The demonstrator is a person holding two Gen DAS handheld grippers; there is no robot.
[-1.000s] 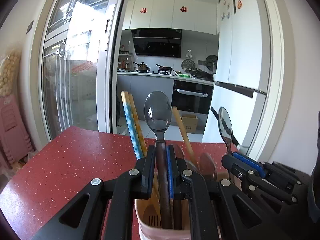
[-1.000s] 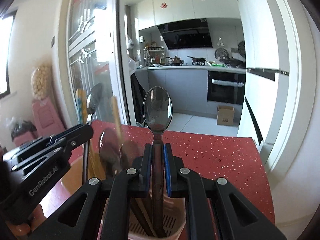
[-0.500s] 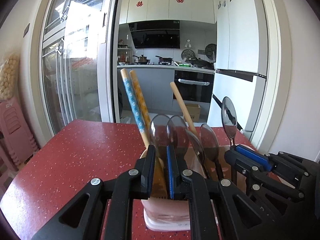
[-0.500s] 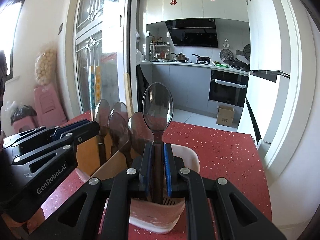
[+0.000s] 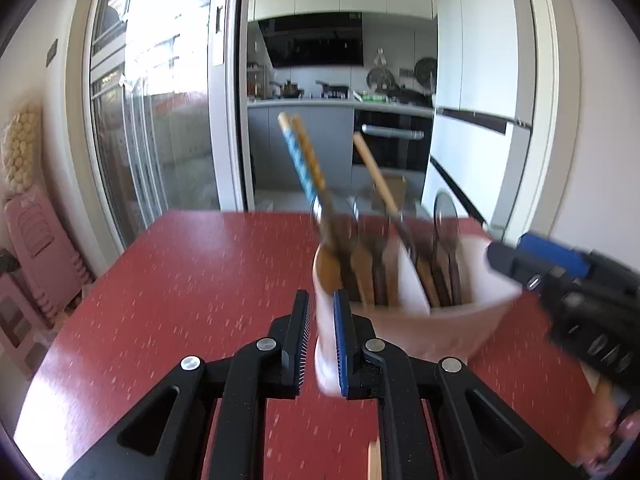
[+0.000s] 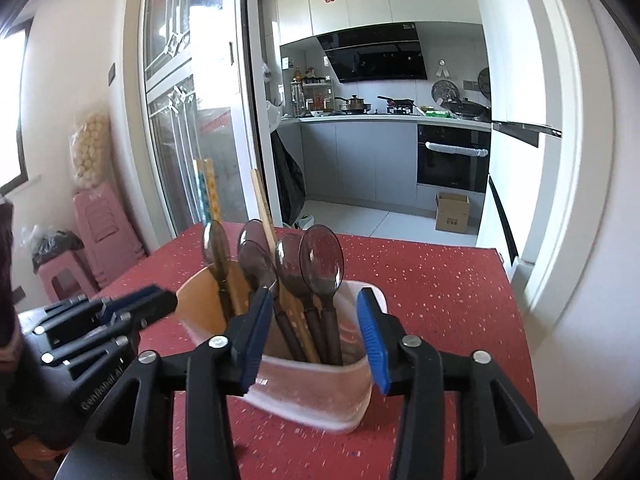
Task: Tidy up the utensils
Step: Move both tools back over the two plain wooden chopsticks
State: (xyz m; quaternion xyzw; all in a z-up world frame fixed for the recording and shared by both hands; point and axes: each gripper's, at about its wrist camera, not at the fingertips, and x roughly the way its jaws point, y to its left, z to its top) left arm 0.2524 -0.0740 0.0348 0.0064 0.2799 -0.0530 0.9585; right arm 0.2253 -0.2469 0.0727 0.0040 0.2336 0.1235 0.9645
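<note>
The red table [image 6: 440, 280] held a pink cup [image 6: 320, 396] full of spoons [image 6: 322, 258] and chopsticks [image 5: 298, 152]. The right gripper [image 6: 316, 336] was wide apart, grasping nothing. The left gripper [image 5: 320, 340] was a little apart, empty too.

Your table [image 6: 440, 280] is deep red, flecked all over with small pale specks. On it, the utensil holder [image 6: 312, 396] is a translucent pale pink, with an orange-tan glow on its inner wall on the left. The spoons [image 6: 322, 258] in it have smoky grey, see-through bowls and dark brown handles. Two chopsticks [image 5: 304, 160] carry a fine dotted pattern, one blue and white, the other orange-yellow; a third stick [image 5: 374, 172] is plain light wood. Your left gripper [image 5: 320, 316] is black with blue pads and silver screws. Your right gripper [image 6: 314, 320] matches: black frame, blue pads. The stool [image 6: 106, 232] stack by the glass door is pink.
</note>
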